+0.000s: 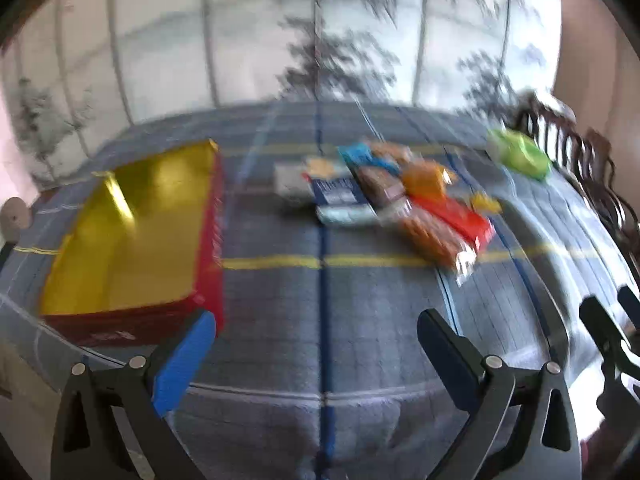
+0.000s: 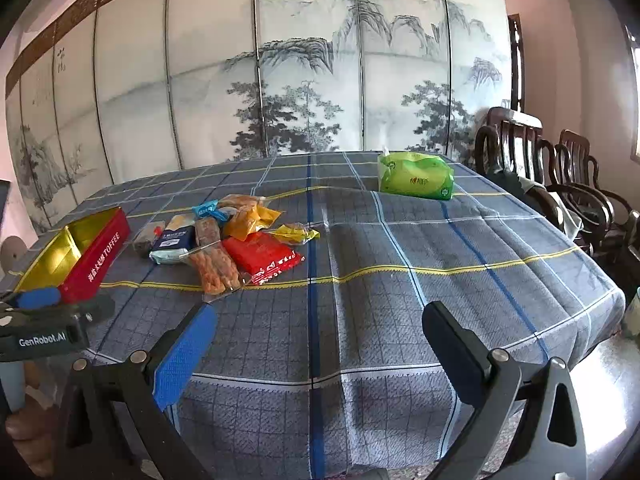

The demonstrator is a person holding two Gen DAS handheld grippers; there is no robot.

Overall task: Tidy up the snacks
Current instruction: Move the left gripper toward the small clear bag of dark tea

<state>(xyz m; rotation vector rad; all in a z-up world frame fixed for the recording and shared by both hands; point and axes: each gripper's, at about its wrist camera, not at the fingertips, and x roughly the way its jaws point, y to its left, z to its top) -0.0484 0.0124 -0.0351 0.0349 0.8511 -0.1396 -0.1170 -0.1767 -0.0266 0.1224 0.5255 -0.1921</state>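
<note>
both grippers, left (image 1: 316,336) and right (image 2: 320,328), wide open, empty; snack pile (image 2: 228,240) between toffee tin (image 2: 100,256) and green tissue pack (image 2: 416,180)

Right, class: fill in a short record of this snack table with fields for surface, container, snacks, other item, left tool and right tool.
surface: table under a blue plaid cloth
container: red toffee tin, open, gold inside, nothing seen in it, left of the snacks
snacks: pile of snack packets loose on the cloth, none in the tin
other item: green tissue pack at the far side
left tool: open, holding nothing
right tool: open, holding nothing
</note>
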